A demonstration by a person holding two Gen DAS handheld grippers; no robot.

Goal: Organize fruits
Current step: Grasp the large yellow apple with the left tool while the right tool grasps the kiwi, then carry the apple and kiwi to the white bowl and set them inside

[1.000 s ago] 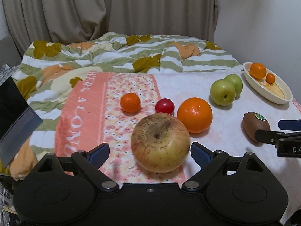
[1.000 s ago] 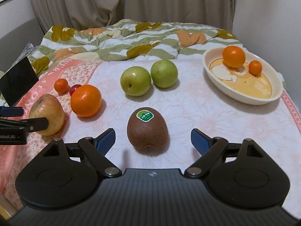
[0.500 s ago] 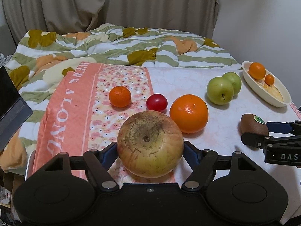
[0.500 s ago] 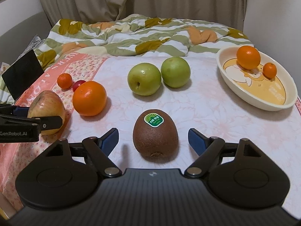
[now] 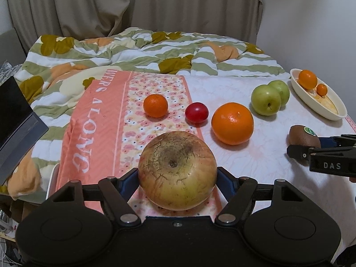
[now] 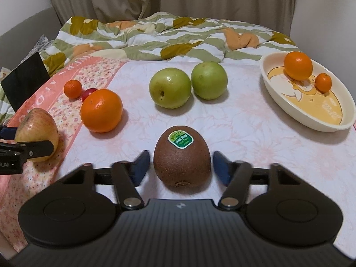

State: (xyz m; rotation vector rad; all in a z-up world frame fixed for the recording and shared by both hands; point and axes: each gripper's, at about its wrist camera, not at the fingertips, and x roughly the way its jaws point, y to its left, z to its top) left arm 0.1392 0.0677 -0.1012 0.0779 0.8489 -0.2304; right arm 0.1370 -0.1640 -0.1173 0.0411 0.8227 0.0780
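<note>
Left gripper [image 5: 177, 178] clamped on russet apple [image 5: 177, 170], pads pressing both flanks, apple at near edge of floral cloth [image 5: 153, 89]. Right gripper [image 6: 179, 170] closing around kiwi [image 6: 182, 155], blue pads just beside it, not yet touching. Beyond: large orange [image 6: 101, 110], red plum [image 5: 197, 112], small mandarin [image 5: 155, 105], two green apples [image 6: 170, 90] touching. Far right: cream dish [image 6: 296, 111] holding two oranges [image 6: 298, 65].

hidden: plum [image 6: 88, 93] half behind orange [image 6: 101, 110], left frame | blurred: right gripper [image 6: 181, 166] pads, closing round kiwi [image 6: 182, 159] | cut off: screen [image 5: 15, 120], left edge
</note>
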